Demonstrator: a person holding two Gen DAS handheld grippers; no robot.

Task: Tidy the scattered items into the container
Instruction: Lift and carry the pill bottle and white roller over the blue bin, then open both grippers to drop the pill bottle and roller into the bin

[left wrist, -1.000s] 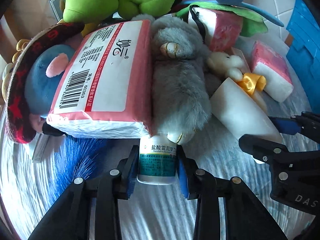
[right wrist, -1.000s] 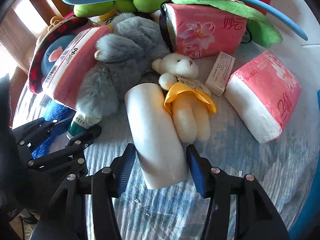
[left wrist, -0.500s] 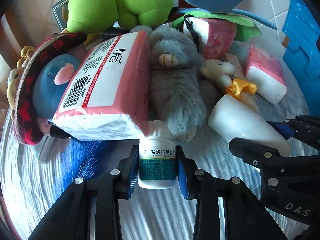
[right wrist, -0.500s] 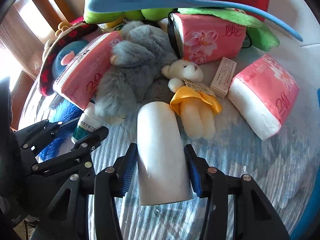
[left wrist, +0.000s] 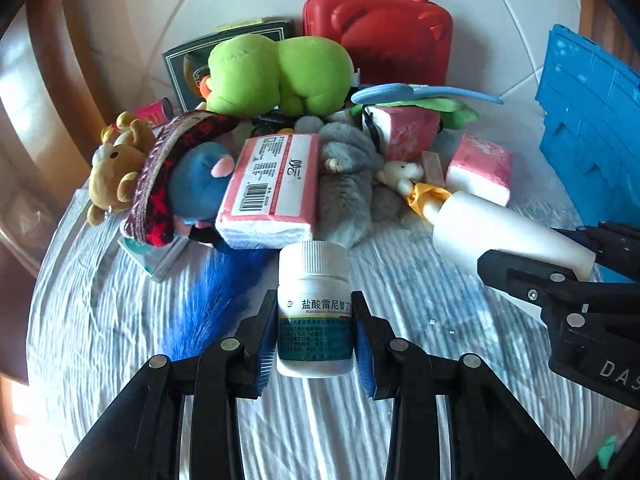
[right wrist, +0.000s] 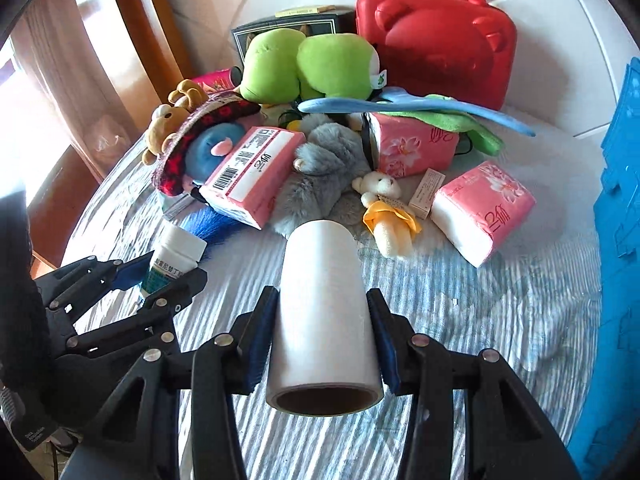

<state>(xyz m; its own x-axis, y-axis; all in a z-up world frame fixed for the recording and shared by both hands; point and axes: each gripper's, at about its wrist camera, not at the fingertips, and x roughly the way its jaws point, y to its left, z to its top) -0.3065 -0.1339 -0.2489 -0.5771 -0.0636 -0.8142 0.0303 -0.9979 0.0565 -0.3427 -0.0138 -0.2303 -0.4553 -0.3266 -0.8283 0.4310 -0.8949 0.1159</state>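
Observation:
My left gripper (left wrist: pixel 315 344) is shut on a white pill bottle (left wrist: pixel 314 308) with a green label, held above the striped bedsheet. The bottle also shows in the right wrist view (right wrist: pixel 172 260). My right gripper (right wrist: pixel 322 344) is shut on a white roll (right wrist: pixel 323 320) with a cardboard core, also lifted. The roll shows at the right of the left wrist view (left wrist: pixel 508 236). A blue crate (right wrist: pixel 616 240) stands at the right. The pile behind holds a grey plush (right wrist: pixel 324 172), pink tissue packs (right wrist: pixel 484 208) and a small cream bear (right wrist: pixel 388 212).
A red case (right wrist: pixel 436 40), green plush (right wrist: pixel 308 64), brown bear (right wrist: pixel 168 120), blue plush with a red-black hat (right wrist: pixel 208 148), a blue insole (right wrist: pixel 400 106) and a dark box (left wrist: pixel 188 64) lie at the back. A wooden frame (right wrist: pixel 136 40) stands left.
Both grippers have pulled back and up from the pile. The bottle came out from under the grey plush and the roll left the cream bear's side. The red case and blue crate came into view.

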